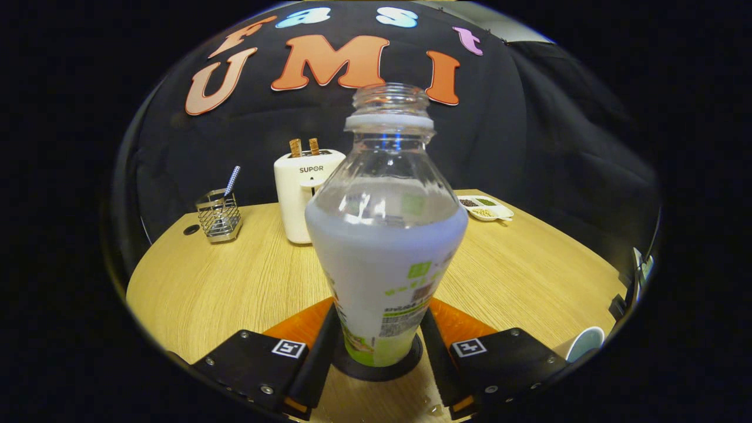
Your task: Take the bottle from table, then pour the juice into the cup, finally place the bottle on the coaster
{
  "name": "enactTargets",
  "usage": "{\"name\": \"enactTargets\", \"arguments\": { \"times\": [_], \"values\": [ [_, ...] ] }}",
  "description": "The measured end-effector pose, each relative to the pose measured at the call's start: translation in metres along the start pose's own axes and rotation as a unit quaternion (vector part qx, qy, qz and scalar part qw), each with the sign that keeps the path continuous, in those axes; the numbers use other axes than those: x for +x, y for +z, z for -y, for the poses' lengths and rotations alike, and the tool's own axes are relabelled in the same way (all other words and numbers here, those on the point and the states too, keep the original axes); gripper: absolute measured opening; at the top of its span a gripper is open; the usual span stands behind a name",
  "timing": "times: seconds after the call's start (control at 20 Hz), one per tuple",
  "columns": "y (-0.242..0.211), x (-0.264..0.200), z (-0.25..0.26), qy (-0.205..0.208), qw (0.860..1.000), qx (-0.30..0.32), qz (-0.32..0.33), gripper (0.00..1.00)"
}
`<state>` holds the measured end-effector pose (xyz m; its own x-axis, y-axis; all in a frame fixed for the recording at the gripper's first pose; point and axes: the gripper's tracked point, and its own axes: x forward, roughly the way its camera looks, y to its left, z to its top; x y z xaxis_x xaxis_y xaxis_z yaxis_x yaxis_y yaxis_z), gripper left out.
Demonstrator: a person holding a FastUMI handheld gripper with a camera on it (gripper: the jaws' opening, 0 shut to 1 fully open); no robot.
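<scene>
A clear, uncapped bottle (385, 247) with a white and green label stands upright between my fingers, holding whitish juice up to its shoulder. Its base rests on a dark round coaster (405, 363) on the wooden table (223, 282). My gripper (379, 346) is shut on the bottle, with one finger pressed against each side of its lower body. A white cup (581, 342) with a pale blue inside stands on the table to the right of my right finger, and only part of its rim shows.
Beyond the bottle a white toaster (302, 194) holds two slices of toast. A wire utensil holder (219, 217) with a spoon in it stands further left. A small white dish (485, 207) of seasonings sits at the back right, near the black cloth wall.
</scene>
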<state>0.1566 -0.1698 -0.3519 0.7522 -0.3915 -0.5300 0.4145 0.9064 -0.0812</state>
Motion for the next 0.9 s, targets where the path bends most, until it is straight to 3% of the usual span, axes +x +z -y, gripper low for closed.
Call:
{"name": "enactTargets", "arguments": {
  "times": [0.2,0.4,0.65,0.9],
  "values": [
    [-0.003,-0.014,0.0,0.003,1.0,0.008,0.003,0.97],
    [0.004,-0.045,0.005,0.004,1.0,0.017,0.017,0.98],
    [0.036,-0.111,-0.021,0.082,0.993,0.072,0.054,0.97],
    [0.079,-0.191,-0.024,0.106,0.987,0.046,0.108,0.97]
  ]
}}
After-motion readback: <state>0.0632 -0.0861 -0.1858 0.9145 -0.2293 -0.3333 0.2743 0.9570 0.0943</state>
